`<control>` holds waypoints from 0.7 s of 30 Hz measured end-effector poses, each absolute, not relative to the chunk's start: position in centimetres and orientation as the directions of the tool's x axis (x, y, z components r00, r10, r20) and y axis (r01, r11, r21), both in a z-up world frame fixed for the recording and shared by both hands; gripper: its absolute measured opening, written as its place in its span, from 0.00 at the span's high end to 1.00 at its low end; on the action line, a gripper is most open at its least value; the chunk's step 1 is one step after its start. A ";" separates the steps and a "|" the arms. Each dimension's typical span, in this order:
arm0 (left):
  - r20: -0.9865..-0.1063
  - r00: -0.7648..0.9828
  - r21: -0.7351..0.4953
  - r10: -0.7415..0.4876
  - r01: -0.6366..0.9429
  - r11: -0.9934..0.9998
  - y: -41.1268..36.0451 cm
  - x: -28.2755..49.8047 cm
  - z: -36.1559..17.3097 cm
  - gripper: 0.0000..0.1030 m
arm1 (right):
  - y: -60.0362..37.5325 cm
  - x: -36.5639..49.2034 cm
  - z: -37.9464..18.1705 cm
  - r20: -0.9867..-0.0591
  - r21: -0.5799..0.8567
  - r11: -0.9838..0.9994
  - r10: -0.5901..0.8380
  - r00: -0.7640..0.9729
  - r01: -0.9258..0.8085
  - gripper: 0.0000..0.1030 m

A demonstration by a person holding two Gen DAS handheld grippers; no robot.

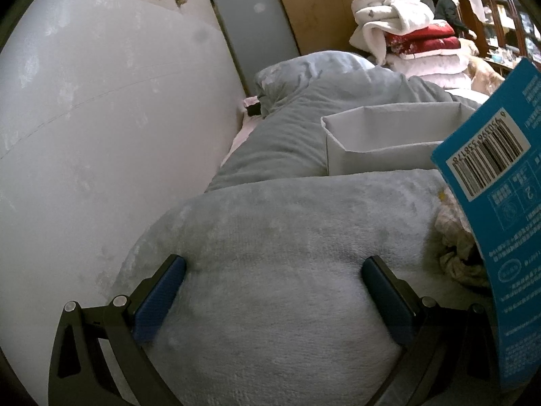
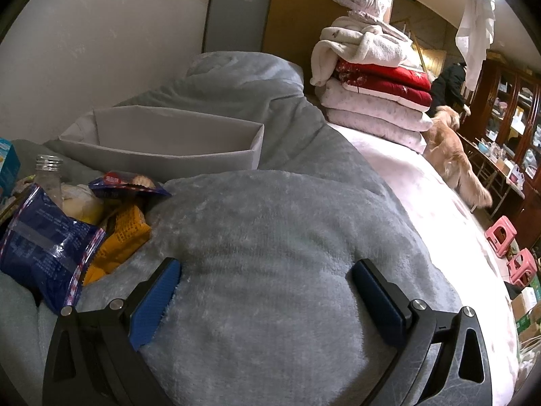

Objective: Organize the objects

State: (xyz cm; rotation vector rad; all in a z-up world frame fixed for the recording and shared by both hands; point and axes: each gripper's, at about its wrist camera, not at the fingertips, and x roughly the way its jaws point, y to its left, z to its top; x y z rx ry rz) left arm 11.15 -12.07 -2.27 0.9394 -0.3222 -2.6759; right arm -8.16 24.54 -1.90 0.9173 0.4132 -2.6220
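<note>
An empty white cardboard box [image 1: 389,138] [image 2: 162,149] sits on a grey fleece blanket [image 1: 287,253] [image 2: 270,237] on a bed. In the right wrist view a heap of objects lies left of the gripper: a blue snack bag [image 2: 44,250], a clear bottle [image 2: 49,176], a small snack packet [image 2: 125,184], a yellow mesh item [image 2: 125,233] and a blue carton [image 2: 8,165]. A blue card package with a barcode [image 1: 500,203] stands at the right of the left wrist view. My left gripper [image 1: 273,267] and my right gripper [image 2: 265,269] both stand open over the blanket, holding nothing.
A white wall [image 1: 101,118] runs along the bed's left side. Folded white and red quilts [image 2: 372,77] are stacked at the far end. A dog [image 2: 449,149] and a person [image 2: 449,77] stand by a wooden cabinet. Pink stools [image 2: 500,233] stand on the floor at right.
</note>
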 end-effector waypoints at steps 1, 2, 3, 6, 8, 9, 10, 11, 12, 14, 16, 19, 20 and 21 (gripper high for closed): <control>-0.574 -0.745 0.303 -0.340 0.193 -0.933 -12.2 11.2 -2.3 0.01 | 24.4 -8.3 -1.8 -0.643 -0.161 -0.903 -0.209 -0.736 0.397 0.00; -0.575 -0.743 0.306 -0.343 0.193 -0.932 -12.2 11.2 -2.3 0.01 | 24.3 -8.3 -1.8 -0.646 -0.167 -0.904 -0.201 -0.736 0.393 0.00; -0.578 -0.739 0.312 -0.347 0.193 -0.930 -12.1 11.0 -2.3 0.01 | 24.0 -8.3 -1.7 -0.650 -0.182 -0.903 -0.187 -0.736 0.390 0.00; -0.584 -0.730 0.323 -0.354 0.191 -0.927 -12.1 10.8 -2.3 0.00 | 23.7 -8.4 -1.7 -0.679 -0.196 -0.904 -0.154 -0.718 0.380 0.01; -0.585 -0.729 0.325 -0.355 0.191 -0.926 -12.1 10.8 -2.2 0.00 | 23.8 -9.1 -1.6 -0.726 -0.157 -0.907 -0.162 -0.669 0.390 0.00; -0.584 -0.730 0.323 -0.354 0.191 -0.927 -12.1 10.8 -2.2 0.00 | 23.9 -9.5 -1.4 -0.745 -0.142 -0.907 -0.165 -0.646 0.396 0.00; -0.585 -0.731 0.322 -0.352 0.189 -0.928 -12.1 10.8 -2.2 0.00 | 23.9 -9.6 -1.3 -0.758 -0.136 -0.907 -0.164 -0.631 0.399 0.00; -0.586 -0.731 0.318 -0.349 0.188 -0.929 -12.1 10.8 -2.2 0.01 | 23.9 -9.7 -1.3 -0.769 -0.129 -0.907 -0.164 -0.618 0.401 0.00; -0.588 -0.731 0.316 -0.346 0.187 -0.930 -12.1 10.8 -2.2 0.01 | 24.2 -9.7 -1.3 -0.779 -0.099 -0.909 -0.183 -0.600 0.406 0.00; -0.593 -0.730 0.304 -0.339 0.186 -0.934 -12.1 10.8 -2.0 0.01 | 24.7 -9.7 -1.0 -0.789 -0.040 -0.910 -0.225 -0.572 0.413 0.00; -0.593 -0.733 0.295 -0.332 0.185 -0.937 -12.0 11.2 -1.7 0.01 | 25.5 -9.5 -0.2 -0.788 0.028 -0.907 -0.279 -0.549 0.421 0.00; -0.591 -0.752 0.242 -0.292 0.180 -0.954 -12.0 12.1 -0.9 0.04 | 26.6 -8.5 1.4 -0.765 0.082 -0.906 -0.324 -0.556 0.415 0.16; -0.589 -0.761 0.214 -0.272 0.178 -0.960 -12.1 12.6 -0.5 0.05 | 26.9 -8.3 2.0 -0.763 0.099 -0.906 -0.335 -0.553 0.412 0.24; -0.585 -0.772 0.182 -0.247 0.172 -0.968 -12.2 13.0 0.0 0.05 | 27.1 -8.1 2.7 -0.761 0.130 -0.901 -0.359 -0.541 0.415 0.28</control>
